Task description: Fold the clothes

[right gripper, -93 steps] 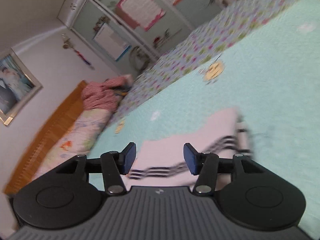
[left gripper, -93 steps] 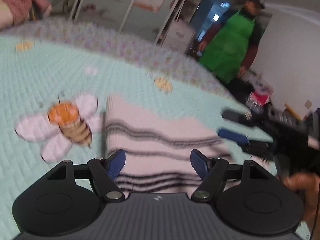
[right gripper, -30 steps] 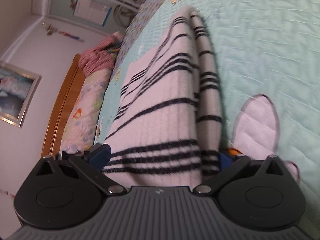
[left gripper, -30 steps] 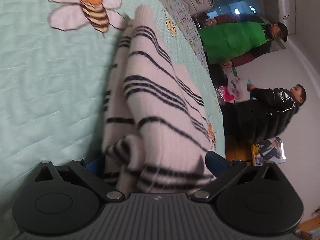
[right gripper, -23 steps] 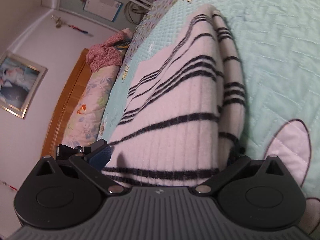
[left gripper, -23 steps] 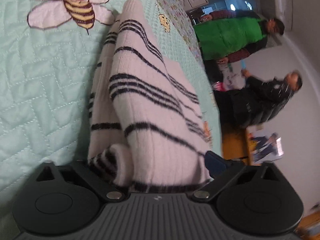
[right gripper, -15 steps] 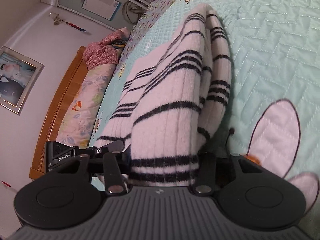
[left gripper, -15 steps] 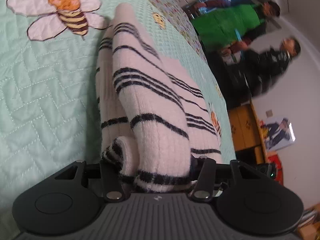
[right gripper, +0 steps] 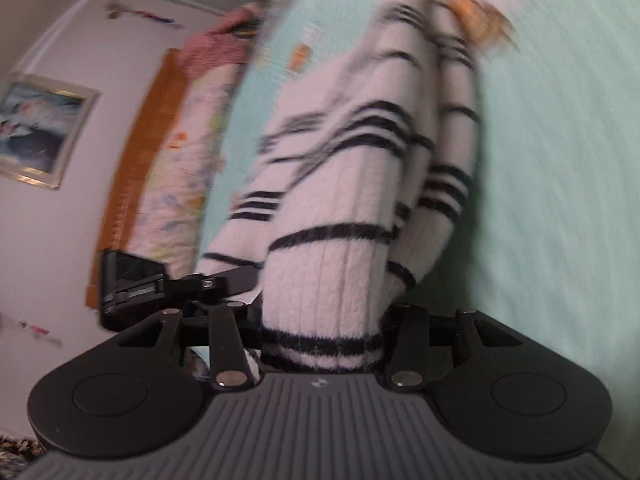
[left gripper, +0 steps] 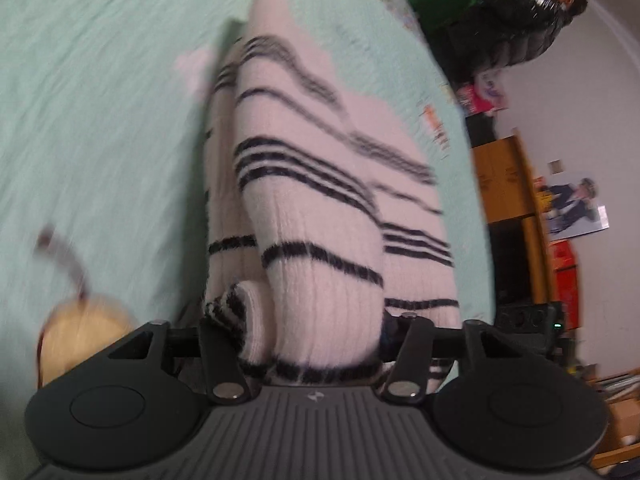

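Note:
A folded pale pink knit sweater with black stripes [left gripper: 320, 208] lies on a mint green quilted bedspread [left gripper: 100, 120]. My left gripper [left gripper: 312, 344] is shut on one end of it, with the thick bundle bunched between the fingers. The same sweater fills the right wrist view [right gripper: 352, 200], where my right gripper [right gripper: 320, 340] is shut on its other end. The fingertips of both grippers are buried in the knit. The left gripper's body [right gripper: 132, 284] shows at the left of the right wrist view.
Two people [left gripper: 500, 12], one in green and one in a black jacket, stand beyond the bed's far side. A wooden headboard [right gripper: 132, 160] and a floral pillow [right gripper: 188, 152] run along the left. A red garment [right gripper: 216, 40] lies near the pillow.
Both grippers closed on the sweater's ends, which they straddled open a second ago. Both views are now blurred and the bedspread pattern has shifted, so the sweater is being moved.

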`<state>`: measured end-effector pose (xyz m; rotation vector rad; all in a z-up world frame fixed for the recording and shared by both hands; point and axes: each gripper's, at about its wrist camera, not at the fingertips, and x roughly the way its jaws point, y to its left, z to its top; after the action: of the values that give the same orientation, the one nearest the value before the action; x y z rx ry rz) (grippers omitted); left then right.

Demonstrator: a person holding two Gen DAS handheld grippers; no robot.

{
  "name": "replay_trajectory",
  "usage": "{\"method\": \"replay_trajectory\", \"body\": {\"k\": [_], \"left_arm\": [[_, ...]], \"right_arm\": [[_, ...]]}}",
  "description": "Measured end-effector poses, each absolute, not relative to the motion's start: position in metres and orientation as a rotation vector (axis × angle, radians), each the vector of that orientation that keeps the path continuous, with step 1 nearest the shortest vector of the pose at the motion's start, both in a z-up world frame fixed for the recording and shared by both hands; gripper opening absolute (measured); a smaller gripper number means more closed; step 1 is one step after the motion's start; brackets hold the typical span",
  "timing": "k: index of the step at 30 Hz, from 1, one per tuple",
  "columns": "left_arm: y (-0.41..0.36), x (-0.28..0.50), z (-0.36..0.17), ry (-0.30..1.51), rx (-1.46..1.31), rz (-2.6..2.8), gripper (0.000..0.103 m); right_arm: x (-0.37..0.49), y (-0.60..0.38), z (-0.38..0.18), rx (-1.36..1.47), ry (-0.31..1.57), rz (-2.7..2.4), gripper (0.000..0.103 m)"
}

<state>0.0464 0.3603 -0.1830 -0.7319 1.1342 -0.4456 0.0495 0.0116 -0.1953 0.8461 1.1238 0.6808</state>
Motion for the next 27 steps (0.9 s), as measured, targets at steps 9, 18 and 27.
{"method": "replay_trajectory", "body": {"k": [9, 18, 27], "left_arm": [[0.381, 0.004, -0.15, 0.927, -0.71, -0.205, 0.072], [0.354, -0.012, -0.073, 0.777, -0.475, -0.202, 0.071], [0.33, 0.02, -0.137, 0.948, -0.416, -0.203, 0.07]], "right_arm": [[-0.015, -0.019, -0.158, 0.78, 0.927, 0.449, 0.064], [-0.003, 0.012, -0.112, 0.893, 0.766, 0.661, 0.064], [0.017, 0.005, -0.2, 1.011, 0.953, 0.512, 0.0]]}}
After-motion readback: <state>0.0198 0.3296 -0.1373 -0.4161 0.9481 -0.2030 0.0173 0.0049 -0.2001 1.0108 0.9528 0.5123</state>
